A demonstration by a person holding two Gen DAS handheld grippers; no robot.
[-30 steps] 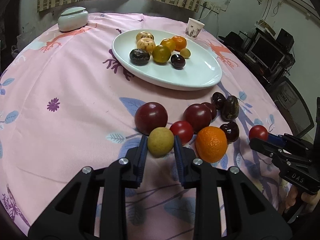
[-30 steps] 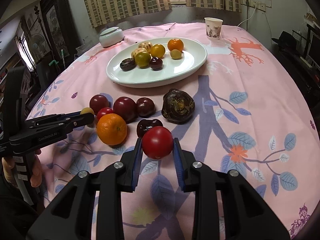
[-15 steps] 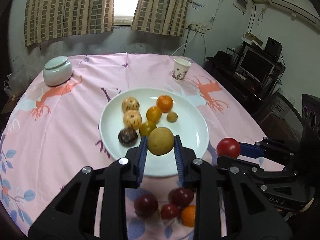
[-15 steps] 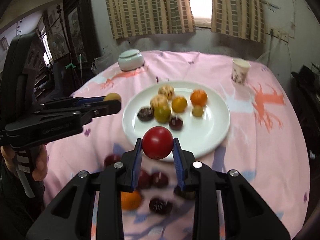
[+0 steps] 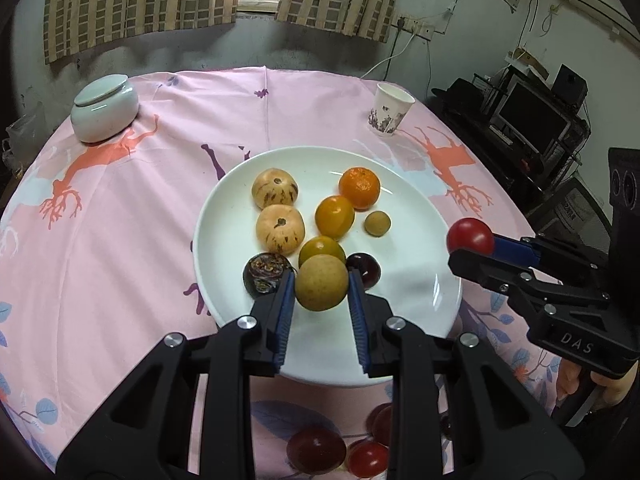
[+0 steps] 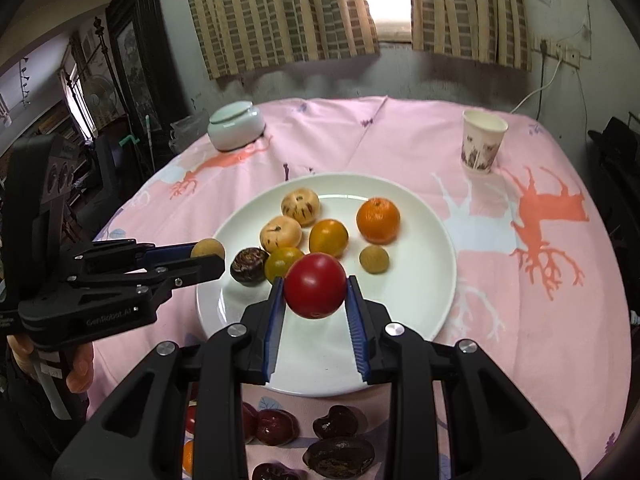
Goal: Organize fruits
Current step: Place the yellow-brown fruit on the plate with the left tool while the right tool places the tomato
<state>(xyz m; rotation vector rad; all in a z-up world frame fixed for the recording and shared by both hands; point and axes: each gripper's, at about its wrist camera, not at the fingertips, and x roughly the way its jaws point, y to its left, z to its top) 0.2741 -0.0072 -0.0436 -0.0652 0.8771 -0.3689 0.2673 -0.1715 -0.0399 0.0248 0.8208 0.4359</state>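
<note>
My left gripper (image 5: 321, 292) is shut on a tan round fruit (image 5: 321, 282) and holds it above the near part of the white plate (image 5: 416, 320). My right gripper (image 6: 315, 300) is shut on a red tomato (image 6: 315, 285) and holds it over the plate (image 6: 416, 320) too. The plate carries several fruits: two tan speckled ones (image 5: 280, 227), an orange (image 5: 359, 187), yellow ones (image 5: 334, 216) and dark ones (image 5: 266, 274). Each gripper shows in the other's view: the right one (image 5: 472, 240) at the plate's right edge, the left one (image 6: 208, 254) at its left edge.
Several dark red fruits (image 5: 316, 448) and dark ones (image 6: 340, 456) lie on the pink tablecloth in front of the plate. A paper cup (image 5: 390, 109) stands at the back right, a lidded white jar (image 5: 105, 108) at the back left. Shelves with electronics (image 5: 532, 116) stand to the right of the table.
Both grippers have lifted their fruits off the cloth and moved forward and up over the plate. The loose fruits now lie below and behind the fingers.
</note>
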